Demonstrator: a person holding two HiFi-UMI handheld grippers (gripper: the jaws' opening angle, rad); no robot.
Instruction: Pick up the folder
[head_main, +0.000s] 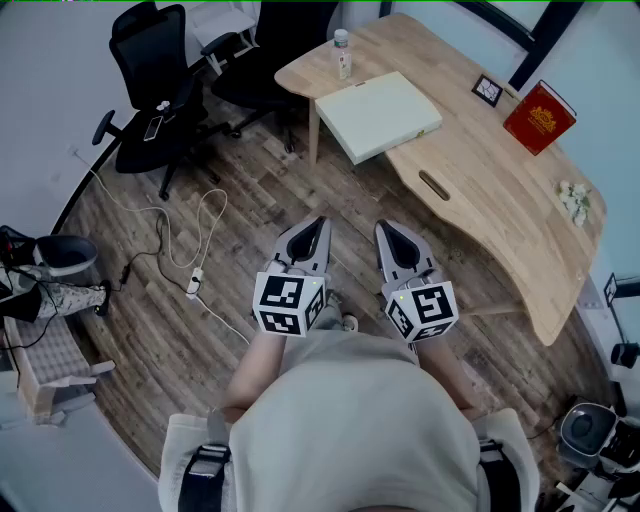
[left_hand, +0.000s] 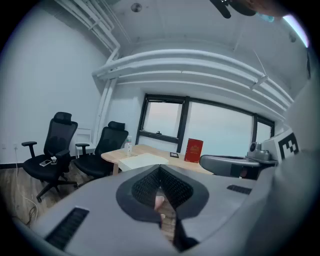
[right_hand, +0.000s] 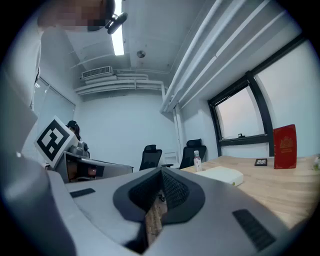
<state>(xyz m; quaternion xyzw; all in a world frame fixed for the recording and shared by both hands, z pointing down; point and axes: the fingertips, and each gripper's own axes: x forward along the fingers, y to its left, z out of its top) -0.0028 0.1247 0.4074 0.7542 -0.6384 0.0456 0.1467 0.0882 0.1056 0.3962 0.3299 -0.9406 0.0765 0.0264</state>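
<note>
The folder (head_main: 378, 115) is a pale cream slab lying flat on the near left part of the wooden table (head_main: 490, 200). It also shows in the left gripper view as the folder (left_hand: 142, 161) and in the right gripper view as the folder (right_hand: 223, 174). My left gripper (head_main: 316, 224) and right gripper (head_main: 386, 230) are held side by side over the floor, well short of the table and pointing toward it. Both have their jaws shut with nothing between them. From its own camera the left gripper (left_hand: 160, 170) points at the folder; the right gripper (right_hand: 161, 173) aims left of it.
On the table stand a small bottle (head_main: 343, 54), a red book (head_main: 540, 117) and a little picture frame (head_main: 487, 90). Two black office chairs (head_main: 150, 70) stand at the far left. A white cable and power strip (head_main: 194, 283) lie on the wooden floor.
</note>
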